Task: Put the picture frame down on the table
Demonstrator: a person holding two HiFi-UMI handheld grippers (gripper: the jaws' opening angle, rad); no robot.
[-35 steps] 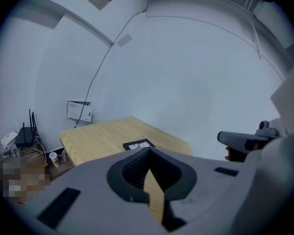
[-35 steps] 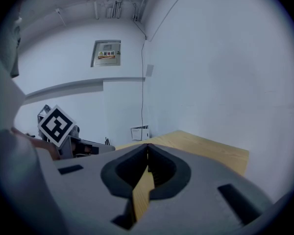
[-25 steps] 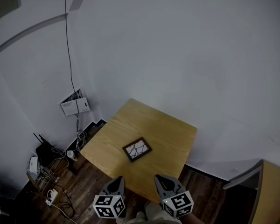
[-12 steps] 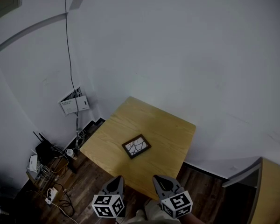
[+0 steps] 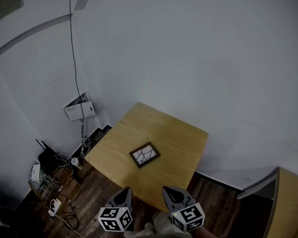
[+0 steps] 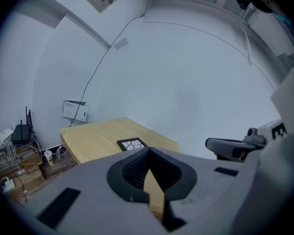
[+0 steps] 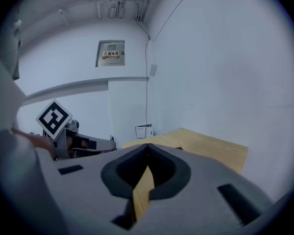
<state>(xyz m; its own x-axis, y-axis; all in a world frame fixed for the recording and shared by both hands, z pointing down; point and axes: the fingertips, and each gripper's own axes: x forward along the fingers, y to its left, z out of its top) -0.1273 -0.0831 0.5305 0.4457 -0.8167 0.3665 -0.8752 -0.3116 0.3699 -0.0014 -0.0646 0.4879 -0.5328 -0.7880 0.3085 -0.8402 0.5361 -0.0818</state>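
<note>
So the picture frame [image 5: 144, 154] is lying flat, face up, on the square wooden worktop [image 5: 161, 125], about mid-width and a bit nearer the front edge. It's a small dark frame with a pale picture crossed by dark, branchy lines, turned at an angle to the worktop's edges. Nothing is touching it, and it's the only thing up there.

Both grippers are well back from it, hanging off the near edge of the worktop, side by side over the dark wood floor [image 5: 92, 197]. The left gripper [image 5: 124, 191] has its jaws pressed together at the tips with nothing between them. In its own view you only see a sliver of yellow wood through the slit behind the tips, and the frame [image 6: 132, 143] sits on the worktop [image 6: 90, 136] just past them. Same deal with the right gripper [image 5: 170, 189]: jaws closed up tip to tip and empty, with the worktop [image 7: 210, 148] stretching out ahead.

Around it there's a plain white wall [image 5: 198, 58], and a thin cable [image 5: 73, 58] running down it to a little white wall box [image 5: 80, 110]. A black router [image 5: 45, 158] with antennas sits in a tangle of cords on the floor to the left. The right gripper view also catches a framed sign [image 7: 110, 53] high up on the wall.
</note>
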